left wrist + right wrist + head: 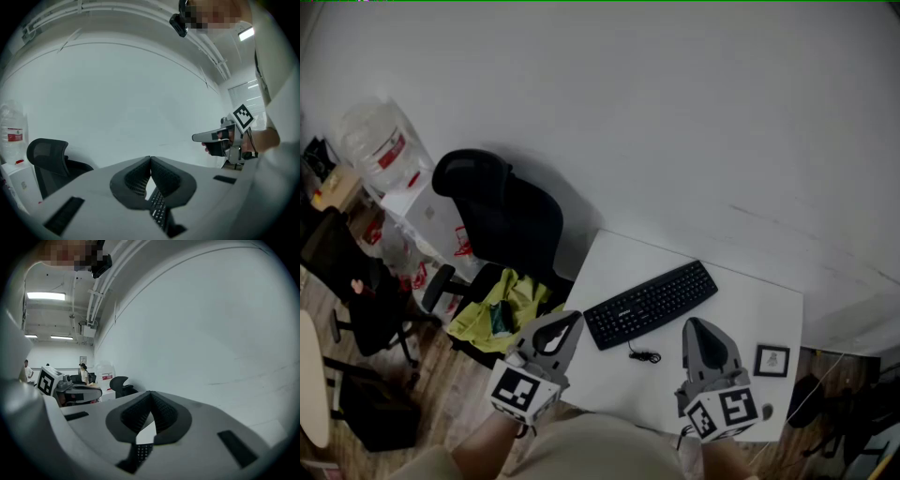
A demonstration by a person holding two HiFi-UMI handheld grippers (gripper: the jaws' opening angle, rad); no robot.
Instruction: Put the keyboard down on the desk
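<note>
Head view dim, grey, slightly soft; faint shadow on wall (pixel 675 112) left of desk (pixel 741 319). Gripper views fisheye-bent, corners black; ceiling lamp (pixel 45 296) glares

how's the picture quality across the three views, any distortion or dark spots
Head view: dim overall; the chair and the left side sink into shadow, but the keyboard stays legible. Left gripper view: strong fisheye, black corners, straight edges bow. Right gripper view: same fisheye, with the ceiling lamp blown out at left.
</note>
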